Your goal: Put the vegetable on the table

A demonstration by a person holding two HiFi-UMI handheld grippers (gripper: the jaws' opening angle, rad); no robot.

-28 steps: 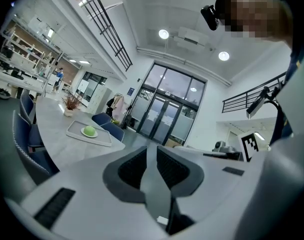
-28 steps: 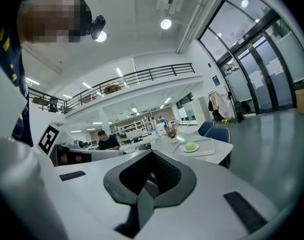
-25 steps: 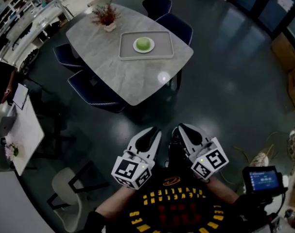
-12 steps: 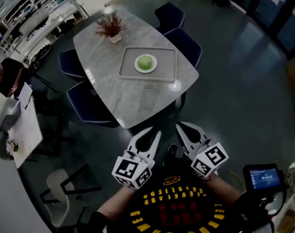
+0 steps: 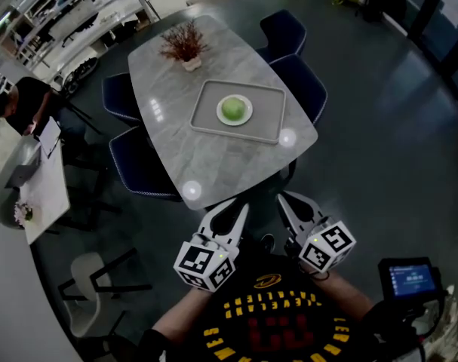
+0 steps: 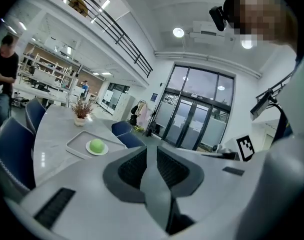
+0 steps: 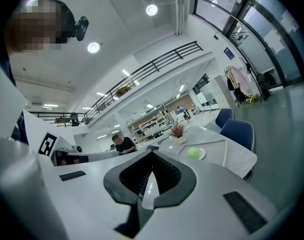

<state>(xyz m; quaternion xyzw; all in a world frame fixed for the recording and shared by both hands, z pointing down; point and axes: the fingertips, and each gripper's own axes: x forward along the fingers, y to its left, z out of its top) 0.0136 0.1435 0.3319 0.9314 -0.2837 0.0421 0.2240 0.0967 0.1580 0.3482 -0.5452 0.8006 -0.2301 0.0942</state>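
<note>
The vegetable is a round, light green ball. It lies on a small white plate, and the plate stands in the middle of a grey tray. The tray lies on the grey marble tabletop, nearer to the right side of the top as the head view shows it. At the far end of the same tabletop stands a small potted plant with reddish twigs, well apart from the tray. Dark blue chairs stand on both long sides of the table.

Both grippers are low in the head view, close to the person's body and off the near end of the tabletop, well apart from the tray. The left gripper points toward the table. Its fingers stand very narrow, with only a thin slit between them, and nothing is in the slit. The right gripper is just beside the left one. Its fingers are pressed together at the tips and hold nothing. In both gripper views the vegetable shows far ahead on its plate.

At the left edge of the head view another person in dark clothes sits at a white desk.
</note>
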